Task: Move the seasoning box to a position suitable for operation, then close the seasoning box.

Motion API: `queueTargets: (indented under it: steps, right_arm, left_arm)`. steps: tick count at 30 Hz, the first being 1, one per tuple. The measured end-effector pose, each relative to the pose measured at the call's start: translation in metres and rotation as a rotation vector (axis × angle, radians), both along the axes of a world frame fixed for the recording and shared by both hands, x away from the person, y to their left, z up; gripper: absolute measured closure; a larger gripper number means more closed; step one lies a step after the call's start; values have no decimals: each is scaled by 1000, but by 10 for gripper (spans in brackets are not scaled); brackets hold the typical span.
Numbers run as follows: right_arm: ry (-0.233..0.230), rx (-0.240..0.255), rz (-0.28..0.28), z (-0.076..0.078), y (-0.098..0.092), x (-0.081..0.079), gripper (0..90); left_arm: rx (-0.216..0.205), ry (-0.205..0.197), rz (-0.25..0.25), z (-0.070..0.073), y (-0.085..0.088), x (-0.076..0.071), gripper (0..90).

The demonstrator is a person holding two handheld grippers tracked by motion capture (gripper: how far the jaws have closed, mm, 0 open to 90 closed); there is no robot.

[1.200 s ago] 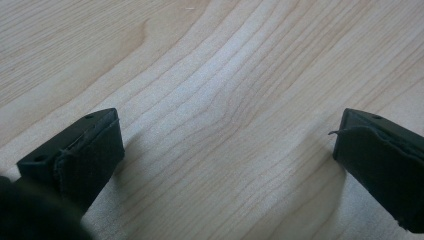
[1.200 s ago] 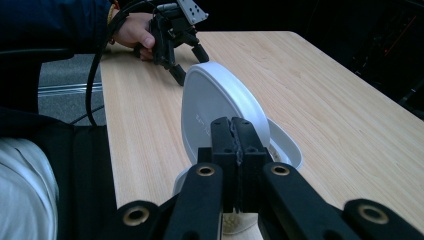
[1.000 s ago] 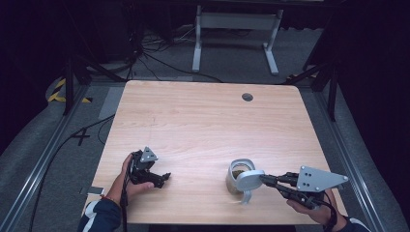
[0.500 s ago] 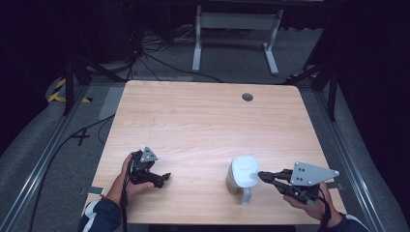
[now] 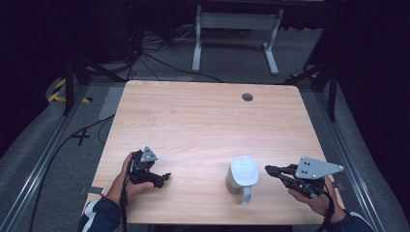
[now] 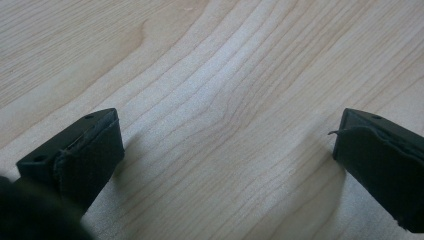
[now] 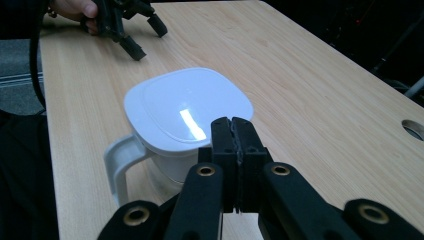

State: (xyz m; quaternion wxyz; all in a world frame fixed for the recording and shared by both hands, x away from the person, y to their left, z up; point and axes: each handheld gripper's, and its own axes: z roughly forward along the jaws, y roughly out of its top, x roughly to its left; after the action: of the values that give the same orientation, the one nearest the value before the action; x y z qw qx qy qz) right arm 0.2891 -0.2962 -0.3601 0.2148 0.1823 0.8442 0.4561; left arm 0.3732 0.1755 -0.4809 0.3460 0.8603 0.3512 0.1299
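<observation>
A white mug point(image 5: 244, 173) stands bottom up on the wooden table point(image 5: 203, 121), near the front edge and right of centre, with its handle point(image 5: 246, 193) towards the person. In the right gripper view the mug point(image 7: 187, 110) sits just beyond the jaws. My right gripper point(image 5: 268, 170) hovers a little right of the mug, shut with nothing held, its tips point(image 7: 232, 125) pressed together and apart from the mug. My left gripper point(image 5: 162, 179) rests at the front left, open, with bare wood between its jaws point(image 6: 227, 145). The left gripper point(image 7: 145, 35) also shows far off.
A round cable hole point(image 5: 247, 96) lies in the table's far right part. Behind the table stands a grey metal frame point(image 5: 232, 19), with cables point(image 5: 159, 63) on the floor. A floor rail point(image 5: 43, 164) runs along the left side.
The mug was tilted with its opening showing and now stands bottom up. My right gripper has drawn back to the right, away from it. The left gripper has not moved.
</observation>
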Motion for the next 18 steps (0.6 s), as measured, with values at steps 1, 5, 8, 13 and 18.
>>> queueTargets:
  steps: [1,5,8,13,18]
  right_arm:
    - [-4,0,-5,0,-2,0,898]
    - [-18,-20,-34,1,-8,2,898]
    - [-23,-28,-41,1,-10,4,898]
    - [-15,-35,-55,1,-15,5,898]
    - [-9,-50,-73,-2,-21,6,897]
  left_arm:
    - [-1,0,-1,0,0,0,1]
    - [-6,0,6,0,0,-1,1]
    - [1,-8,3,0,1,-2,3]
    - [-1,-3,5,0,1,-3,3]
    - [0,-6,-4,0,1,-2,1]
